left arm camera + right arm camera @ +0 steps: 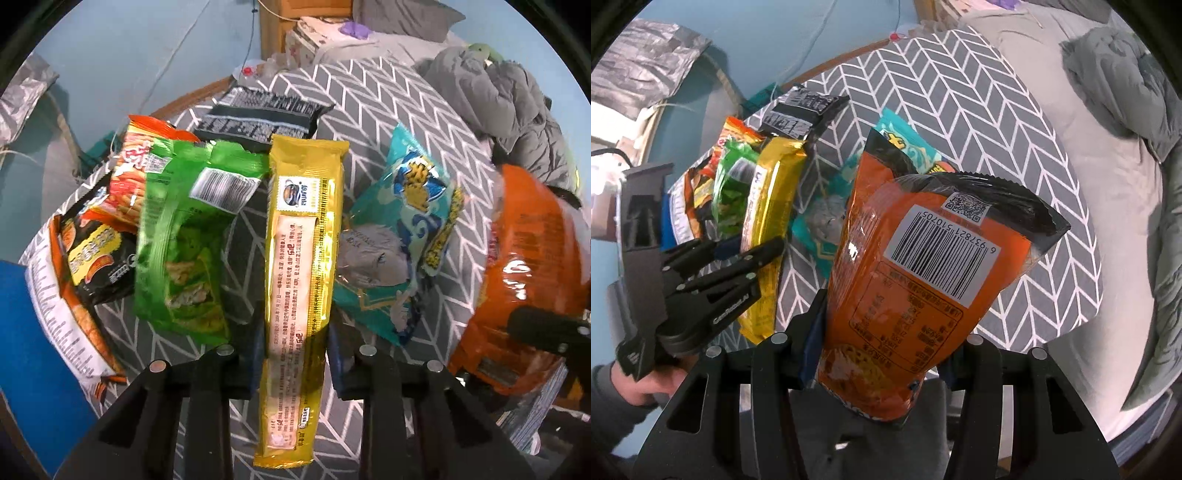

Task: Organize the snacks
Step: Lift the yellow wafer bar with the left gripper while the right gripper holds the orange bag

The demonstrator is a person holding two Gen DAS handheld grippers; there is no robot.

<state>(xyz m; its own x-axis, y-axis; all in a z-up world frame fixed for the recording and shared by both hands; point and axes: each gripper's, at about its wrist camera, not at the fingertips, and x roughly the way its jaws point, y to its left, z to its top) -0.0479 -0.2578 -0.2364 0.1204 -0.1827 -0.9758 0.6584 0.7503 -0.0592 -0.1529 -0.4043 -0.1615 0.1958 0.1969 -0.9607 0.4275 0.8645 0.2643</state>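
In the left wrist view our left tool (295,354) is clamped on the long yellow packet (301,280) at centre frame; its pale label's small print is unreadable. In the right wrist view our right tool (875,343) grips the orange bag (905,280), lower centre, barcode reading 6937821510705. Both hang over the chevron-patterned bench (960,122).

Both my views are evenly lit with a cool blue cast. White glare sits on the orange packet (916,280) held in my right jaws, and a gold sheen on the yellow packet (299,280) in my left. Fisheye bending and black vignette ring the edges; the far right of my left view smears.
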